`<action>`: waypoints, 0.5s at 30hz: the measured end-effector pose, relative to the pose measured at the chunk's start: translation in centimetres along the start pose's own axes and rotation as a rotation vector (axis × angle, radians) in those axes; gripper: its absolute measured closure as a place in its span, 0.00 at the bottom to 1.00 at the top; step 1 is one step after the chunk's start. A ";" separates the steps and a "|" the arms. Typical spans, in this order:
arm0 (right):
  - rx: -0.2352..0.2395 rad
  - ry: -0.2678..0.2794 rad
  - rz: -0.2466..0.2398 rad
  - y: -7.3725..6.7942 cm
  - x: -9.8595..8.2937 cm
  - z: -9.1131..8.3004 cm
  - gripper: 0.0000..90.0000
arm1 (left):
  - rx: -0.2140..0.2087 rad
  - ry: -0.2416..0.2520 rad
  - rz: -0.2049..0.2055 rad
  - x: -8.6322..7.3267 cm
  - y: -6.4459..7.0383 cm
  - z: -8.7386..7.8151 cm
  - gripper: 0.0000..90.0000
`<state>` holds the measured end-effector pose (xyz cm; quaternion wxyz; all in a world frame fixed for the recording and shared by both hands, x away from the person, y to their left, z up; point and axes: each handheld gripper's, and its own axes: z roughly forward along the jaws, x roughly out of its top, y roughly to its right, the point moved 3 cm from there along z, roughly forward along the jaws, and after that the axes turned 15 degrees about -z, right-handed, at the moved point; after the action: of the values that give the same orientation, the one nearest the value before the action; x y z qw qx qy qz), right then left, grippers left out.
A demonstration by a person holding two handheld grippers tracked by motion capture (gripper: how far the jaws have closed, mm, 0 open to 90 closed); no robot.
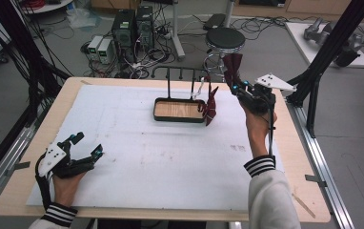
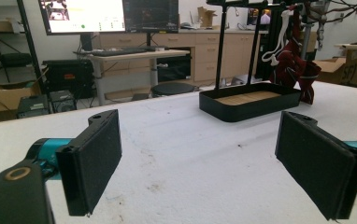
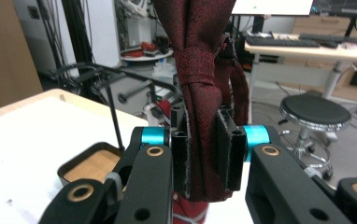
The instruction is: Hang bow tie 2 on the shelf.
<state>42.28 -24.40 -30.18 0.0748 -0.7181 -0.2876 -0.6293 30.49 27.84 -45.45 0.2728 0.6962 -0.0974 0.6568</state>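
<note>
My right gripper (image 1: 236,87) is raised off the table at the back right, shut on a dark red bow tie (image 1: 232,66). In the right gripper view the bow tie (image 3: 196,70) rises from between the two pads, its knot just above my right gripper (image 3: 202,161). A second dark red bow tie (image 1: 211,108) hangs from the black rack (image 1: 180,70) beside the black tray with a wooden floor (image 1: 157,103); it hangs by a white strap (image 2: 274,46). My left gripper (image 1: 86,146) rests open at the front left, nothing between its pads (image 2: 95,158).
A white mat (image 1: 161,157) covers the wooden table. Behind the table's far edge stand a round stool (image 1: 225,39), computer boxes (image 1: 132,28) and loose cables. A black frame post (image 1: 335,43) rises at the right.
</note>
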 end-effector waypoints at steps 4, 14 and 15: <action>0.007 0.031 0.001 -0.8 1.1 0.1 0.87 | 0.000 0.000 0.000 0.0 0.0 0.0 0.17; 0.045 0.100 0.009 -2.3 2.8 0.8 0.87 | 0.000 0.003 -0.003 0.0 0.0 0.0 0.17; 0.048 0.106 0.009 -2.4 2.8 0.9 0.87 | 0.000 0.000 -0.002 0.0 0.0 0.0 0.17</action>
<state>41.94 -21.06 -28.30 0.1100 -0.6831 -0.2951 -0.6589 30.48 27.85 -45.45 0.2737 0.6961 -0.0967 0.6566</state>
